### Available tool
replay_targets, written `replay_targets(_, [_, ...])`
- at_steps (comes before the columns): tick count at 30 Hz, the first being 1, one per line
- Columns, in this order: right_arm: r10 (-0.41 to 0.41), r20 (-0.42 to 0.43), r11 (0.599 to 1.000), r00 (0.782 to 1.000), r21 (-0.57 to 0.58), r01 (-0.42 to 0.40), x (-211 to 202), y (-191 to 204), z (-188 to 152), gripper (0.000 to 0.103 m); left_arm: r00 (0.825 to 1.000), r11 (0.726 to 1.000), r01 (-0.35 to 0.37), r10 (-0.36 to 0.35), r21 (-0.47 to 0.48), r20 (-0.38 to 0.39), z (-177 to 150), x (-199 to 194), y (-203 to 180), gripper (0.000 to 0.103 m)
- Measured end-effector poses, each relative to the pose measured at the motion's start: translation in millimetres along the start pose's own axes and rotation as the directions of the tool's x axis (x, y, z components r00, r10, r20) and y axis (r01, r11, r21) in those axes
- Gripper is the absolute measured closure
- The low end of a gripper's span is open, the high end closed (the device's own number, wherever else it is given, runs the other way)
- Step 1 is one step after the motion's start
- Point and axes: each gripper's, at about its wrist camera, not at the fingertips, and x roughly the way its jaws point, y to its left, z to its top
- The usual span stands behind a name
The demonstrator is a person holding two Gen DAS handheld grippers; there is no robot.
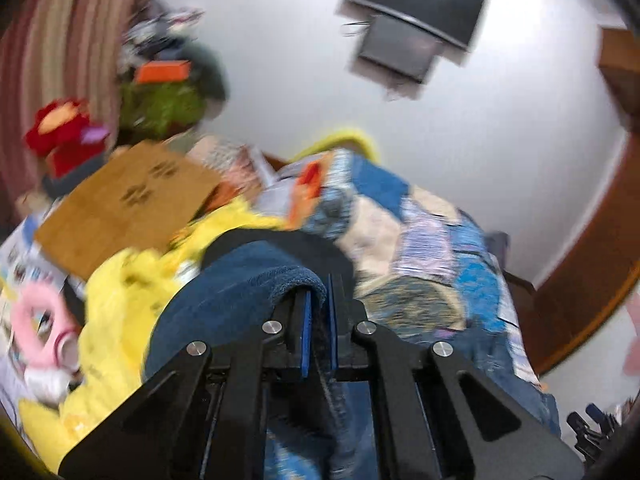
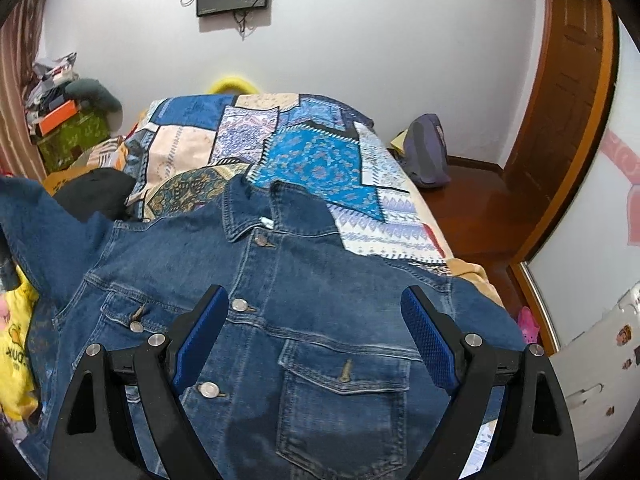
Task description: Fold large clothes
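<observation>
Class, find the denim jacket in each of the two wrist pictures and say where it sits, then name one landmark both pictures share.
Left wrist view: denim jacket at lower centre, a fold of it pinched in the shut left gripper.
Right wrist view: it fills the lower half, laid front-up with buttons showing, under the open right gripper.
Shared landmark: the patchwork quilt on the bed behind the jacket.
</observation>
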Motion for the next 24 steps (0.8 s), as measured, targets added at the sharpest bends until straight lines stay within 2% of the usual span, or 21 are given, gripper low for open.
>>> replay_targets(3, [-0.001, 0.008, 1.000, 1.000, 0.018, 0.001, -4, -11, -2, 0.017, 0.998, 0.993, 0.068, -0.068, 0.098, -0.010, 3, 7, -54, 0.097])
replay_targets(5, [-0.003, 0.011, 1.000, 1.000, 0.030, 0.002, -6, -18, -3, 0.017, 0.992, 0.979, 0.122, -0.117, 0.166, -0.036, -3, 13, -88, 0.097])
replay_targets(10, [-0.006, 0.009, 0.998, 1.000, 0.060, 0.006, -9, -32, -8, 0.017, 0.970, 0.916, 0.232, -0.194, 0.327, -0.146, -39, 31, -170, 0.098])
replay_targets(13, [-0.008, 0.003, 0.997, 1.000, 0.071, 0.008, -10, -39, -12, 0.017, 0.943, 0.864, 0.303, -0.213, 0.403, -0.254, -78, 46, -211, 0.098])
replay_targets(17, [-0.009, -0.008, 0.997, 1.000, 0.077, 0.010, -11, -47, -18, 0.017, 0.895, 0.800, 0.380, -0.192, 0.464, -0.402, -139, 64, -249, 0.098])
replay_targets(19, [-0.013, -0.017, 0.997, 1.000, 0.073, 0.014, -11, -49, -21, 0.017, 0.857, 0.768, 0.423, -0.167, 0.480, -0.487, -173, 74, -261, 0.098])
replay_targets(22, [-0.017, -0.028, 0.998, 0.999, 0.062, 0.019, -12, -50, -25, 0.017, 0.826, 0.746, 0.441, -0.119, 0.500, -0.551, -206, 84, -268, 0.098])
replay_targets(24, [-0.020, -0.036, 0.999, 0.999, 0.049, 0.022, -11, -49, -27, 0.017, 0.805, 0.747, 0.448, -0.097, 0.492, -0.586, -221, 86, -271, 0.095])
